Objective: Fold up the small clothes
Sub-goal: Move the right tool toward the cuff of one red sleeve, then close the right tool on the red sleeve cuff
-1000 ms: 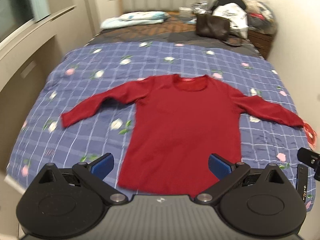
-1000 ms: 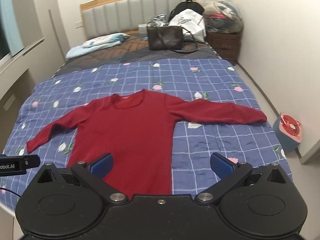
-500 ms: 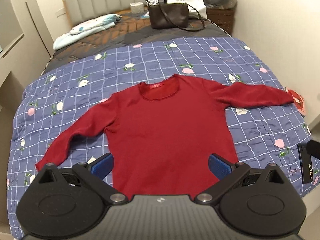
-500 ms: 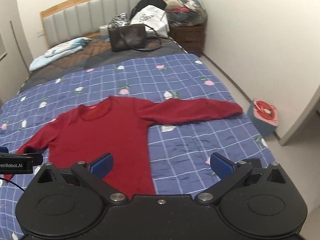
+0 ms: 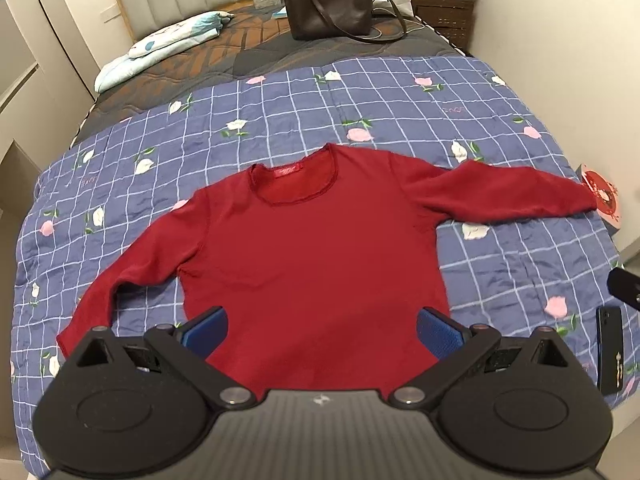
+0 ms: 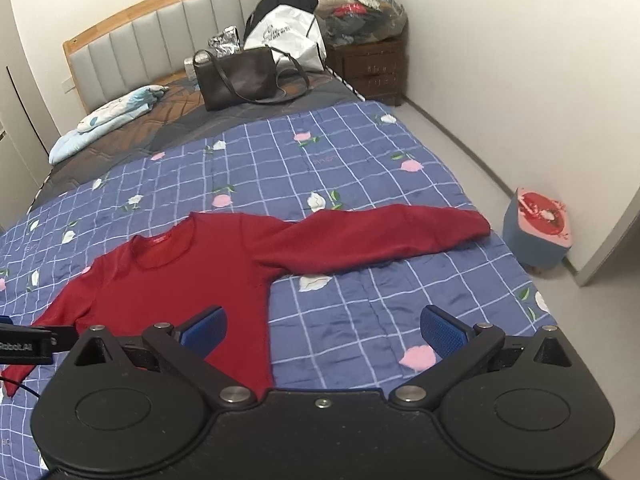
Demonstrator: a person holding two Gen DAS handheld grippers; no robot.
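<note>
Red long-sleeved top point(image 5: 316, 256) is lying flat, front up, on the blue checked flower quilt point(image 5: 400, 96) covering the near part of the bed. Neckline with its label is pointing toward the headboard point(image 6: 168, 28), hem is sitting nearest the cameras. Both sleeves are spreading outward: one is reaching toward the bed's right edge, the other is angling down toward the near left corner. Nothing is folded yet.

Left tongs point(image 5: 322, 330) are hovering over the hem area, blue pads spread wide apart, gripping nothing. Whether the pads are touching the fabric: cannot tell from this angle.

Right tongs point(image 6: 324, 328) are also standing wide open and empty. Their left pad is sitting over the top's right side edge, the right pad over bare quilt. Part of the other tool is showing at the left edge of the right wrist view.

A black phone point(image 5: 610, 350) is lying on the quilt near the bed's right edge, well apart from the top. Beyond the quilt the bare quilted mattress is carrying a brown shoulder bag point(image 6: 240, 76), a white shopping bag point(image 6: 286, 32) behind it, and a pale blue folded cloth point(image 6: 108, 116) near the headboard. A dark wooden nightstand point(image 6: 372, 68) is standing in the far corner with a bundle of clothes in plastic on top. A small blue stool with a pink and red top point(image 6: 538, 232) is standing on the floor beside the bed, near the right sleeve's cuff.
</note>
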